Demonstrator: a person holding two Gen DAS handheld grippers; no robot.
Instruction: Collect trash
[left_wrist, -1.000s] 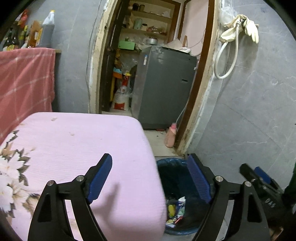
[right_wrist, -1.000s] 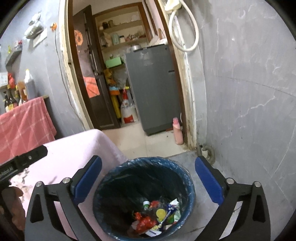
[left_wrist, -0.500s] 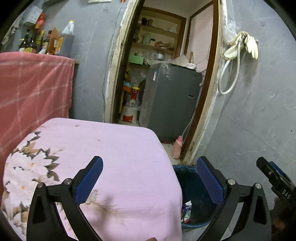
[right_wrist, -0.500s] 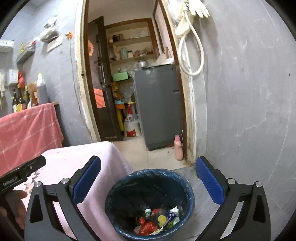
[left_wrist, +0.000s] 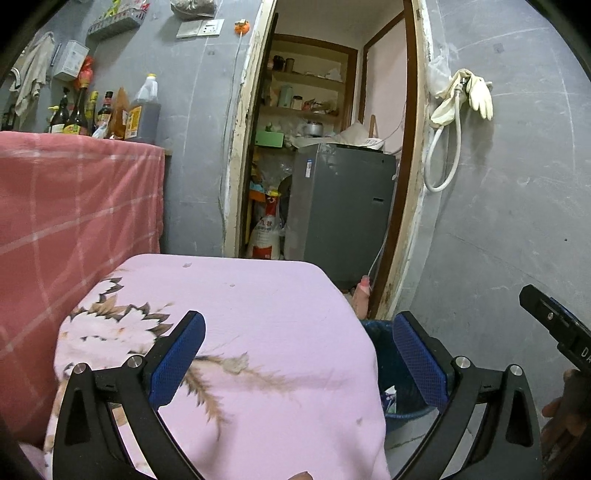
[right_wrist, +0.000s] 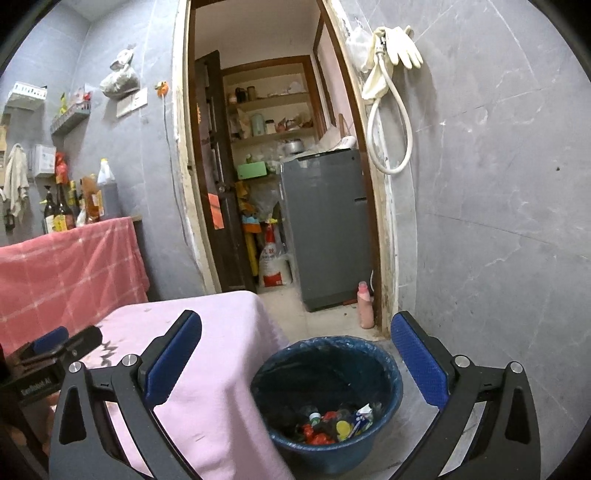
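Both tools, the left tool (left_wrist: 299, 354) and right tool (right_wrist: 295, 356), gape wide and empty, the trash (right_wrist: 334, 428) already in the blue bin (right_wrist: 384, 398) beside the pink-clothed worktop (left_wrist: 258, 314); collecting seems finished, so next scan for leftovers.

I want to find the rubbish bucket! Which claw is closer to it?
Right. The right claw hangs open just above the blue bin. The left claw is open over the pink tablecloth, beside the bin.
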